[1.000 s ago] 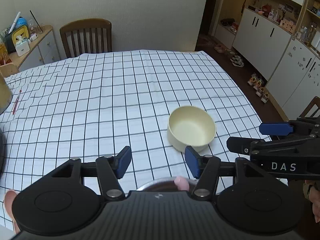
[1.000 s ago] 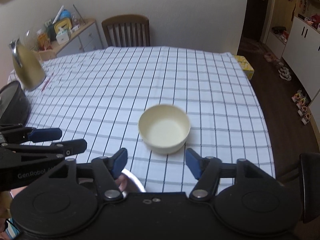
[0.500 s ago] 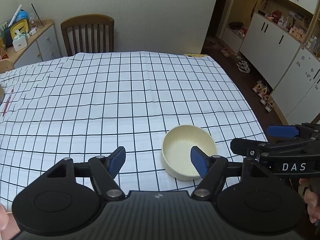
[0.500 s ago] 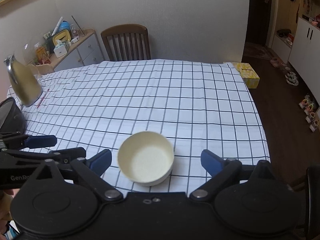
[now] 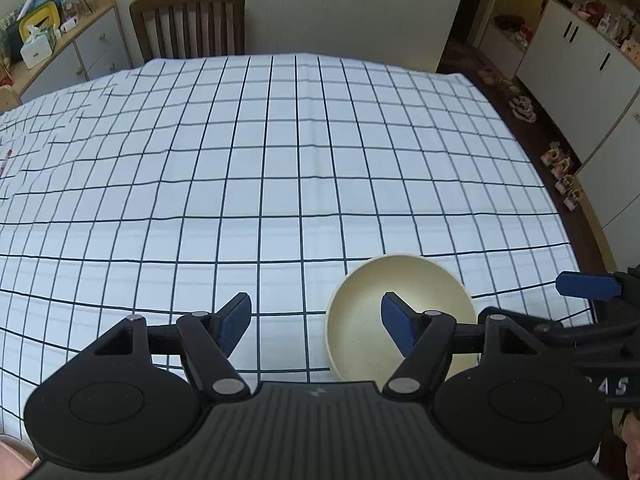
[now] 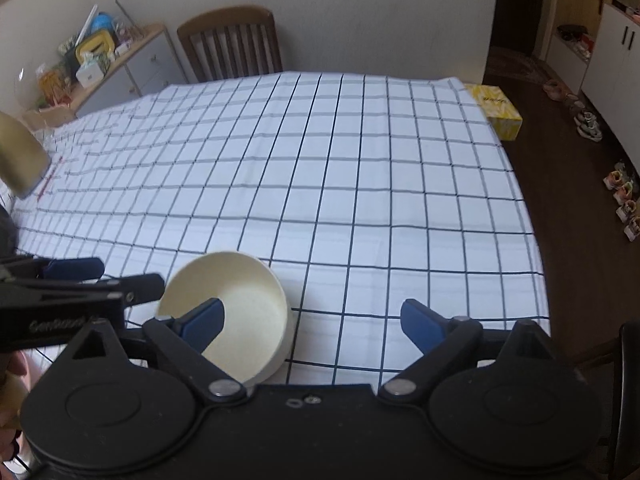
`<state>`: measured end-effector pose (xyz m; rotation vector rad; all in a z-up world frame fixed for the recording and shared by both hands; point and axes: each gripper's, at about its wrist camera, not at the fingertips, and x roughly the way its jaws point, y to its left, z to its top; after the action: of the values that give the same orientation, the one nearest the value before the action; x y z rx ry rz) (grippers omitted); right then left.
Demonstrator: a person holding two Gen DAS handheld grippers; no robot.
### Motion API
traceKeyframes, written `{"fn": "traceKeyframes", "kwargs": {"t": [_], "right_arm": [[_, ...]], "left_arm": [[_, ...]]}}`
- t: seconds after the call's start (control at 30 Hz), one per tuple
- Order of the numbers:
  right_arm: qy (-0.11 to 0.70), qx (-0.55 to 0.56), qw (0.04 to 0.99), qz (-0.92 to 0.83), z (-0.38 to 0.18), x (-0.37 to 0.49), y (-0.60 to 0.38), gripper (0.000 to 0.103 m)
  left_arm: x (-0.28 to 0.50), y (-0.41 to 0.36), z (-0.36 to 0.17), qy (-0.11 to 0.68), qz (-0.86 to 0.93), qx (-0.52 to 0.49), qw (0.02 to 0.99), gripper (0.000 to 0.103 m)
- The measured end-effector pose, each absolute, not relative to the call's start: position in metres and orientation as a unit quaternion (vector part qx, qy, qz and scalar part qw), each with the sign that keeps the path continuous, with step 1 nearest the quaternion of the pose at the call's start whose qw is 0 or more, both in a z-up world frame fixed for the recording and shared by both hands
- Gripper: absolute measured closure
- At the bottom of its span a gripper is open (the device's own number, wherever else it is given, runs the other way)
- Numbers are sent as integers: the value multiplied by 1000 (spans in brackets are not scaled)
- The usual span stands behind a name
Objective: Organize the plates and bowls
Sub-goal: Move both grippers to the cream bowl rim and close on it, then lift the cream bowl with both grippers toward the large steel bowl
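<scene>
A cream bowl (image 5: 360, 320) stands upright on the checked tablecloth (image 5: 280, 160) near the table's front right corner. My left gripper (image 5: 316, 322) is open and straddles the bowl's left wall, with its right fingertip (image 5: 396, 324) over the inside. In the right wrist view the same bowl (image 6: 248, 312) has its right wall between the open jaws of my right gripper (image 6: 314, 324), whose left fingertip (image 6: 204, 322) hangs over the inside. No pad presses on the bowl. Each gripper shows at the edge of the other's view.
A wooden chair (image 5: 188, 20) stands at the far side, with a cluttered sideboard (image 6: 120, 60) beside it. A kettle (image 6: 20, 156) is at the table's left edge. On the dark floor to the right lie a yellow tissue box (image 6: 496, 114) and shoes (image 6: 624, 200).
Both grippers came forward and down onto the bowl from either side, and their jaws opened wider. The metal bowl seen under the grippers earlier is out of view.
</scene>
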<state>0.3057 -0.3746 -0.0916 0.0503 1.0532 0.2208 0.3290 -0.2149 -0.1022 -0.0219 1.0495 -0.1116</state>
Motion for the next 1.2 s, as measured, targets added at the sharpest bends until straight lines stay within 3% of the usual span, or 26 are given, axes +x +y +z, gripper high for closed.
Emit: {"fn": "traceKeyframes", "kwargs": {"t": [0.27,0.5,0.63,0.97,1.2], "right_arm": [[529,18,840,117,-118,319,-370,14],[543,13,829,128,-130,329,-365,28],[547,8,826,135,-133,333,-361,34],[555,-7,821,136,-138,336,-347,65],[558,-9,821,121,-138,333,-344,89]], "left_arm": [[348,-220,-134,530,-47,-9,847,32],[355,-220,-145,536,-48,-2,843,33],[359,-219,-149,539,-57,-4,840,46],[362,-229,-151,546,-66,6,835,87],[356,-231,-157,548,-68,0,834,96]]}}
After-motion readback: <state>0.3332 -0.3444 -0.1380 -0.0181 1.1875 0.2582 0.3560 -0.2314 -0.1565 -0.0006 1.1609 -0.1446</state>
